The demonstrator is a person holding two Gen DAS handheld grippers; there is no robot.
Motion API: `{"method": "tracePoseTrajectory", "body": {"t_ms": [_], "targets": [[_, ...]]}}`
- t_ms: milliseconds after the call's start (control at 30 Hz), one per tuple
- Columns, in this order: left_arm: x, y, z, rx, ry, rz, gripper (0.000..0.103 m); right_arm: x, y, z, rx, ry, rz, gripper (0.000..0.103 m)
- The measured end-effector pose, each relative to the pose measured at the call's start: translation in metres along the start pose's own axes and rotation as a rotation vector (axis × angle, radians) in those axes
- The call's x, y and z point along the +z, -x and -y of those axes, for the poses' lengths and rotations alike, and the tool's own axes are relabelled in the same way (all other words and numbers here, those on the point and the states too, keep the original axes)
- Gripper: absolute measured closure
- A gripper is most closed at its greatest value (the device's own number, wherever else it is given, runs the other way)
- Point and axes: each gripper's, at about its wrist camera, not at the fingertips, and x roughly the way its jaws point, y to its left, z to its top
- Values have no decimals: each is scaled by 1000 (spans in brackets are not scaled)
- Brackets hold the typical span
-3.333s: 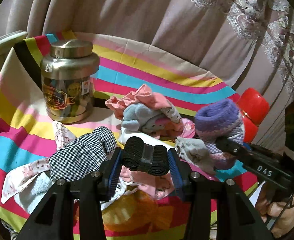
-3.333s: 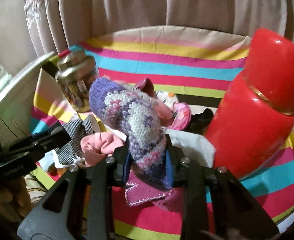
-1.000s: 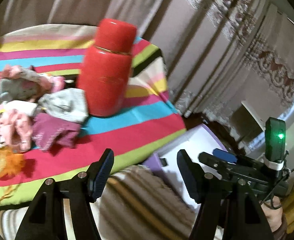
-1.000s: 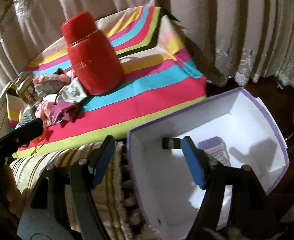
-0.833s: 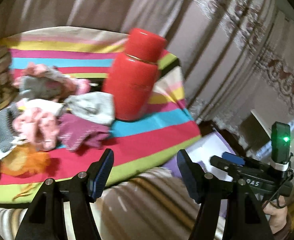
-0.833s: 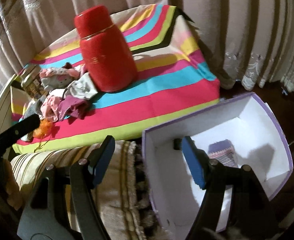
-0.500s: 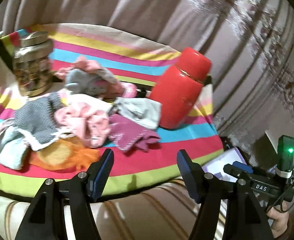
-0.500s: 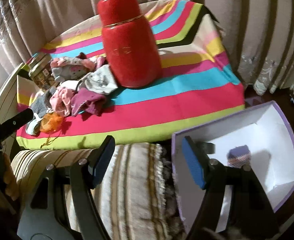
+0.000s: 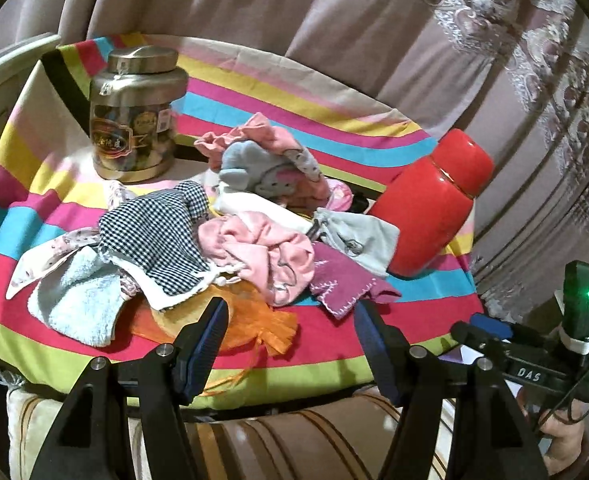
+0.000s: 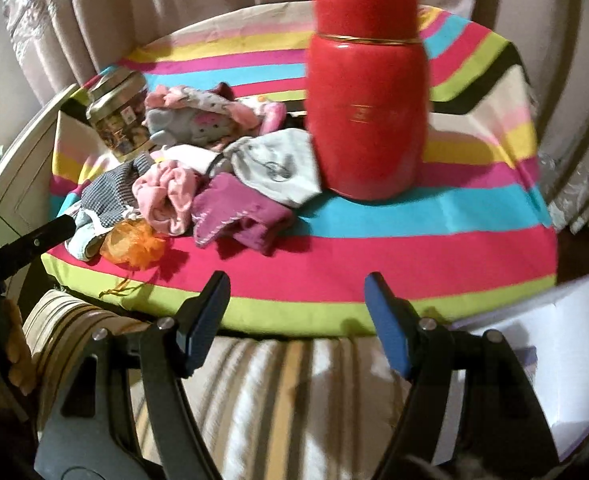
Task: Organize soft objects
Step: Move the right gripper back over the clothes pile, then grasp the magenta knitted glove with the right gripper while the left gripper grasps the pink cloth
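Note:
A heap of soft things lies on the striped tablecloth [image 9: 334, 324]: a checked cloth [image 9: 162, 228], a pink garment [image 9: 262, 248], a purple sock [image 9: 346, 276], a grey sock [image 9: 358, 236], a light blue towel [image 9: 82, 300] and an orange mesh pouch [image 9: 222, 320]. My left gripper [image 9: 290, 332] hangs open and empty over the table's near edge, just in front of the pouch. The right gripper [image 10: 296, 308] is open and empty too, in front of the table edge, right of the purple sock [image 10: 234, 216]. The white box [image 10: 554, 360] with a purple rim shows at lower right.
A red flask [image 10: 368, 92] stands right of the heap, and a metal-lidded jar [image 9: 138, 116] at the back left. Curtains hang behind the table. A striped cushion [image 10: 294, 400] lies below the table edge. A hand [image 9: 562, 436] holds the other gripper at the right.
Both grippers have swung left, away from the white box and back toward the heap on the table. Both stay open and empty. The box has slid to the right edge of the right wrist view.

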Motion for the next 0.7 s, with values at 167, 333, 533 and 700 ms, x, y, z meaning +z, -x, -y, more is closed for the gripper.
{"method": "tracePoseTrajectory", "body": {"t_ms": [167,333,533,700], "targets": [[9,-14,-9,8,8,-28,37,12,-22,-22,11,64,-20,30],[21,-34,-9,25,-38,-68,37,20,-48,-33,40,65,-58,30],[41,-64,-9,55,-110,-108,37,29,-66,-40,75,18,-56,30],[53,-95,-8,74,-172,-144,37,35,-87,-40,101,-75,-91,29]]}}
